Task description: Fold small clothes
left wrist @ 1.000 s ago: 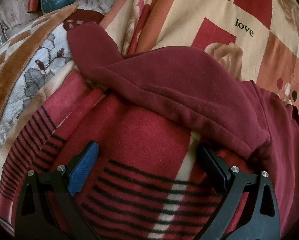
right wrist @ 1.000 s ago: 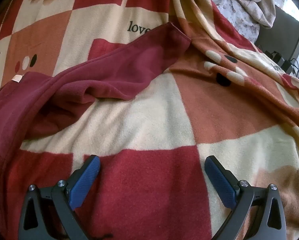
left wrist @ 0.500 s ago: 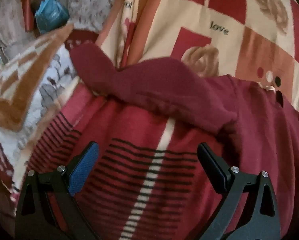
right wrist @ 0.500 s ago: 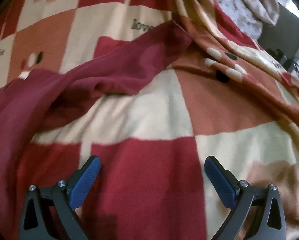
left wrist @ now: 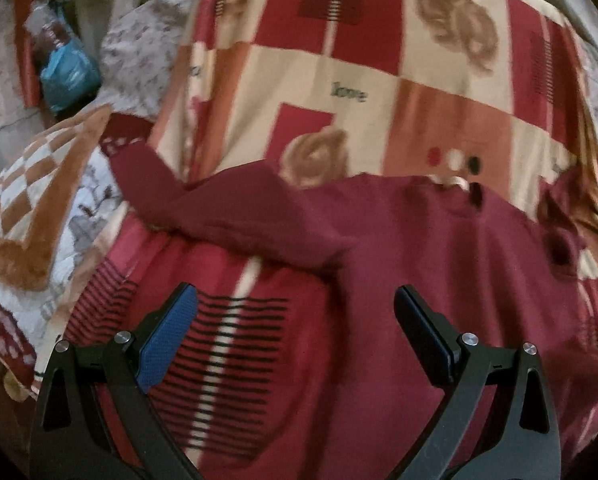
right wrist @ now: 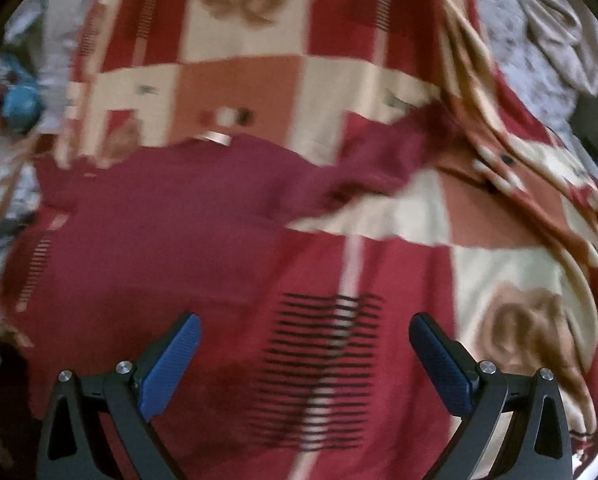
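Note:
A maroon long-sleeved top (left wrist: 439,248) lies spread flat on a patterned red and cream blanket (left wrist: 339,60). Its left sleeve (left wrist: 219,204) stretches out to the left and its right sleeve (right wrist: 383,152) reaches up to the right. A pale neck label (right wrist: 215,136) shows at the collar. My left gripper (left wrist: 295,332) hangs open above the top's left side, near the armpit, holding nothing. My right gripper (right wrist: 305,356) is open too, above the blanket just right of the top's body (right wrist: 159,232). Both views are blurred.
A brown and white checked blanket (left wrist: 31,200) is bunched at the left. A blue bag (left wrist: 69,70) lies beyond it on floral bedding (left wrist: 139,40). Pale crumpled cloth (right wrist: 559,20) sits at the far right.
Both grippers have pulled back and up from the top, so much more of it and the blanket shows. They stay open; the top itself has not moved.

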A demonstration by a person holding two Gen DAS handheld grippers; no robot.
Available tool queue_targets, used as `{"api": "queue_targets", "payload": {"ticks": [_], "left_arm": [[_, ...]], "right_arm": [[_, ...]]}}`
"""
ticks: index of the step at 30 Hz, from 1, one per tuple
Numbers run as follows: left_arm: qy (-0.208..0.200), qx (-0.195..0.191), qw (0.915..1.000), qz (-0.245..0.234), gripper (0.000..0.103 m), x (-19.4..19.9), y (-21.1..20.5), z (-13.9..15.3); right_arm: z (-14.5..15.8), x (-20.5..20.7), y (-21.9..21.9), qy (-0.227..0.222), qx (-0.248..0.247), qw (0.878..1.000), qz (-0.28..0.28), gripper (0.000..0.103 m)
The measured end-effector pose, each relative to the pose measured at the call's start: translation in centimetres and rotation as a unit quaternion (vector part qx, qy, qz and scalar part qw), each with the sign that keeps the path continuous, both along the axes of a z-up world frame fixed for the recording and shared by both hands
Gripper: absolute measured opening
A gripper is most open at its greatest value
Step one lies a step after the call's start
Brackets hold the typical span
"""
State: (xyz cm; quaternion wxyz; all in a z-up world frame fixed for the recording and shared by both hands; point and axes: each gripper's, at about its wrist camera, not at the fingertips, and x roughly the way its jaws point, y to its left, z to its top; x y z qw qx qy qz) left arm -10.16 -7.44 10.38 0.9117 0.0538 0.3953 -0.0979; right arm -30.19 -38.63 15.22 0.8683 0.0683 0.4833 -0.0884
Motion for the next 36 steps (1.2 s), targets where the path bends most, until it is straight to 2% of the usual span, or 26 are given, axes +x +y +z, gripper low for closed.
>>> {"api": "queue_targets", "payload": {"ticks": [3, 5, 8, 14, 24, 30, 36], "left_arm": [[-0.01, 0.002, 0.9999, -0.014, 0.099, -0.5, -1.5, 1.1], [-0.016, -0.004, 0.9997, -0.018, 0.099, -0.7, -2.0, 1.8], [-0.019, -0.017, 0.9994, -0.024, 0.099, -0.6, -2.7, 2.5], [-0.019, -0.017, 0.9994, -0.023, 0.099, 0.6, -3.9, 2.3], [-0.009, -0.009, 0.9999, -0.008, 0.099, 3.1, -3.9, 0.0], [-0.013, -0.003, 0.9998, 0.013, 0.099, 4.3, -2.7, -1.2], [0.004, -0.011, 0.9996, 0.025, 0.099, 5.5, -1.8, -2.2]], "right_arm": [[1.6, 1.3, 2.6, -0.016, 0.029, 0.999, 0.031, 0.103], [2.3, 2.5, 3.9, -0.028, 0.029, 0.998, 0.046, 0.103], [2.7, 4.5, 5.4, -0.046, 0.012, 0.998, 0.044, 0.103], [2.2, 9.0, 6.2, -0.054, 0.02, 0.998, 0.031, 0.103], [-0.6, 14.2, 6.9, -0.05, 0.008, 0.999, 0.014, 0.103], [-2.8, 16.0, 7.4, -0.037, 0.009, 0.999, 0.011, 0.103], [-4.7, 17.5, 7.9, -0.027, 0.018, 0.999, 0.007, 0.103]]}}
